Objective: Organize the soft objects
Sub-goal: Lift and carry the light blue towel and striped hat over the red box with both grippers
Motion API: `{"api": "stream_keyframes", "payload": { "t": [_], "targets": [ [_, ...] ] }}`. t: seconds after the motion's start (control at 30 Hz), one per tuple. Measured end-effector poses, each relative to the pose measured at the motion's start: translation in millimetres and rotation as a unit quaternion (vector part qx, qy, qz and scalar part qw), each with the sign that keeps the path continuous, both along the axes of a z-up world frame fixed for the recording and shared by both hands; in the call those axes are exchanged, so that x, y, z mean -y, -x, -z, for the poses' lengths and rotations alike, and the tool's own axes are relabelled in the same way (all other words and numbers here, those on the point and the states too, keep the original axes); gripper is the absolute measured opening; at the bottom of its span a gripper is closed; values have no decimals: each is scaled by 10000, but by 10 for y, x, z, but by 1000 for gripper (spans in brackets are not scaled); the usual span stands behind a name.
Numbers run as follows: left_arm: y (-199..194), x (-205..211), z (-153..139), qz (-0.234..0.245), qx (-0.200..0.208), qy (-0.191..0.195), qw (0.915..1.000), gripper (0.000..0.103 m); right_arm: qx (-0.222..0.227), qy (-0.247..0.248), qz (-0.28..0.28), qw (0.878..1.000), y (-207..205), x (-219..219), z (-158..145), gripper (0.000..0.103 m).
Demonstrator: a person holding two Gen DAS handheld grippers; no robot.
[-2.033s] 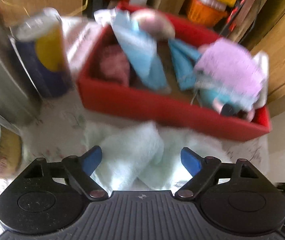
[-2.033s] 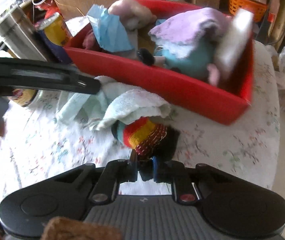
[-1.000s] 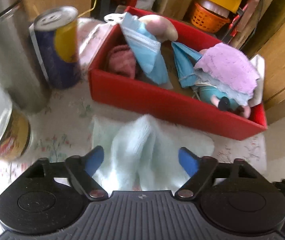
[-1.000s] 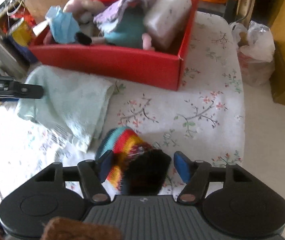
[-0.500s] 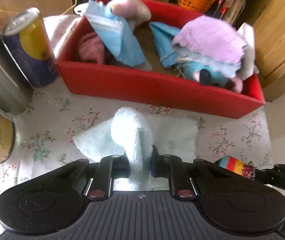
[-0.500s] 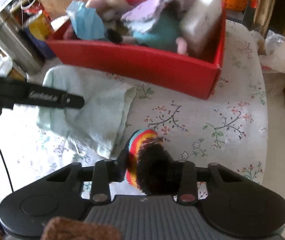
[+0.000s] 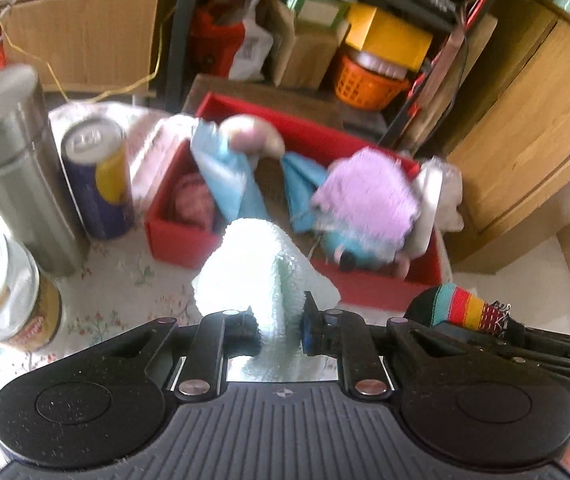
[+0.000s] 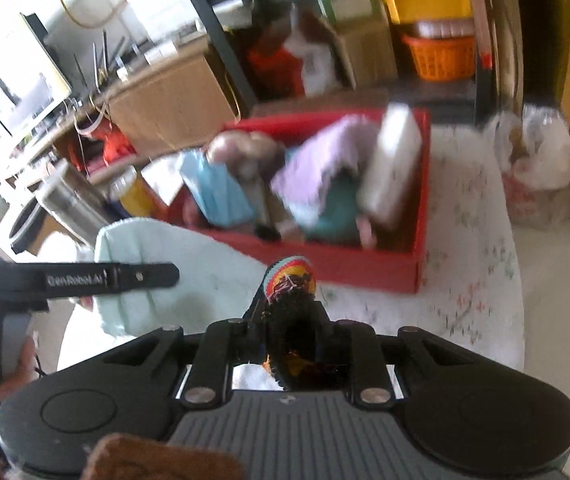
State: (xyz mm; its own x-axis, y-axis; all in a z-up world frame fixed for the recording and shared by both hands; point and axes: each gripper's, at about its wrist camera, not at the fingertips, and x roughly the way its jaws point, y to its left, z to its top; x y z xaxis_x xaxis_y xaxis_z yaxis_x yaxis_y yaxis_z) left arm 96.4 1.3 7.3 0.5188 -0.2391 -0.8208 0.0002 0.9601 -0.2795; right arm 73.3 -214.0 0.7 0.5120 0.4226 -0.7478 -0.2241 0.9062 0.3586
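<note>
My left gripper is shut on a pale green towel and holds it lifted above the flowered tablecloth, in front of the red box. The towel also hangs in the right wrist view. My right gripper is shut on a striped knitted sock with a black cuff, raised near the red box. The sock shows at the right of the left wrist view. The box holds blue cloths, a purple cloth, a plush toy and a pink item.
A steel flask, a blue and yellow can and a jar stand left of the box. A plastic bag sits beyond the table's right edge. Shelves with boxes and an orange basket lie behind.
Both grippers closed on their items and lifted them: the left raised the towel off the table, the right raised the sock. Both views are now higher and tilted toward the box.
</note>
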Motion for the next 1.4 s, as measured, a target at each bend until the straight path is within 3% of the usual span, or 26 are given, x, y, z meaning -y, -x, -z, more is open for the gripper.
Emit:
{"api": "stream_keyframes", "payload": {
  "t": [0.3, 0.63, 1.4],
  "targets": [
    [-50, 110, -406, -51, 574, 16, 9983, 15, 772, 116, 124, 9969, -121, -123, -504, 0],
    [-162, 197, -589, -100, 881, -102, 9960, 16, 1216, -98, 337, 9920, -189, -107, -773, 0],
    [-390, 335, -679, -208, 1344, -672, 9884, 17, 1643, -39, 638, 9843, -435, -142, -881, 0]
  ]
}}
